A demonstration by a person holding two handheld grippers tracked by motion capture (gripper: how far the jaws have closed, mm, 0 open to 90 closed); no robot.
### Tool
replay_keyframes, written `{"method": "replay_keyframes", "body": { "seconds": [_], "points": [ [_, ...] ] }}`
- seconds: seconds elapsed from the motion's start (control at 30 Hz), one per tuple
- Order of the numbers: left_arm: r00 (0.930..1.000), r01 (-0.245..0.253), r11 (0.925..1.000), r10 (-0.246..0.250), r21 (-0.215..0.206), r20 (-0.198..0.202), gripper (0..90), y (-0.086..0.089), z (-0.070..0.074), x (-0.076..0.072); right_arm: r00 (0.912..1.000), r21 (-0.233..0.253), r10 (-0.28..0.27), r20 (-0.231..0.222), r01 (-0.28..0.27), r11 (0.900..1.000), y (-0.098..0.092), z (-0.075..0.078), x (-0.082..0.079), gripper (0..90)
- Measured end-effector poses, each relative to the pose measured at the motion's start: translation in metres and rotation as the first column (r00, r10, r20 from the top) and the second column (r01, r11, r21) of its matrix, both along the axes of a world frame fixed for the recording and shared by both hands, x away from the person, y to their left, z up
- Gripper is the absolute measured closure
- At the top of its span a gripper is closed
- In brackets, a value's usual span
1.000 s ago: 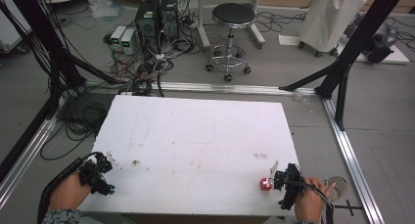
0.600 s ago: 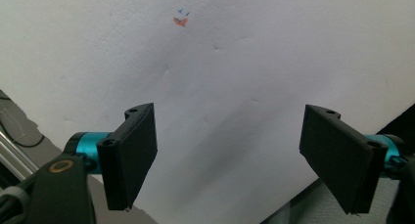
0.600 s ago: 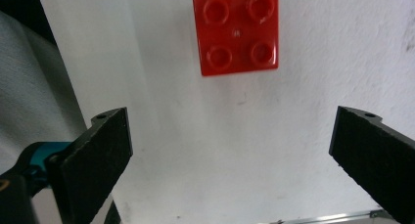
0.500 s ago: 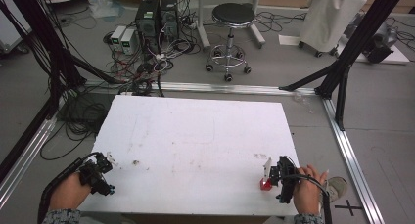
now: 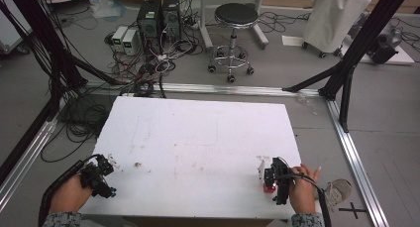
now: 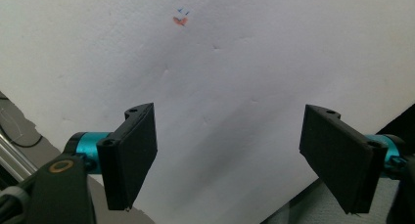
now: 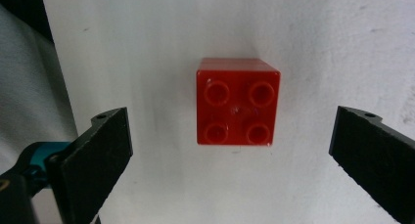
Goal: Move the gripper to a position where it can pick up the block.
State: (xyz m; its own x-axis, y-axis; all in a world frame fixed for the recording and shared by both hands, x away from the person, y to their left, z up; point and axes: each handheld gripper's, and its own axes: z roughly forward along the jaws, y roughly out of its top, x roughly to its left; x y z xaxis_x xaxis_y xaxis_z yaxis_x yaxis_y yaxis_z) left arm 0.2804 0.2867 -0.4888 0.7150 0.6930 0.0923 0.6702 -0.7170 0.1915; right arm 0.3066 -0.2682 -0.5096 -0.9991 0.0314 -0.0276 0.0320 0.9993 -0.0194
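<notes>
Red four-stud plastic brick (image 7: 238, 101) sits on the white foam surface (image 5: 198, 133) near its right front edge. I hold the right hand-held gripper (image 7: 230, 158) spread above it; off-centre closing could push it off. Left hand-held gripper (image 6: 230, 158) is spread, empty.

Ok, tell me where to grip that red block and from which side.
Grip the red block by two opposite flat side walls, coming straight down from above. It sits studs-up on the table, centred between the open right gripper, so probably just lower and close.
</notes>
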Motion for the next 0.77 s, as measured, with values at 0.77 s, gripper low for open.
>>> {"method": "replay_keyframes", "body": {
  "seconds": [0.77],
  "points": [
    [1.0, -0.001, 0.9999, 0.001, -0.015, -0.004, 22.0, -0.001, -0.002, 0.0, 0.999, -0.008, 0.02, -0.04, -0.02, 1.0, 0.01, -0.018, 0.004, 1.4]
  ]
}}
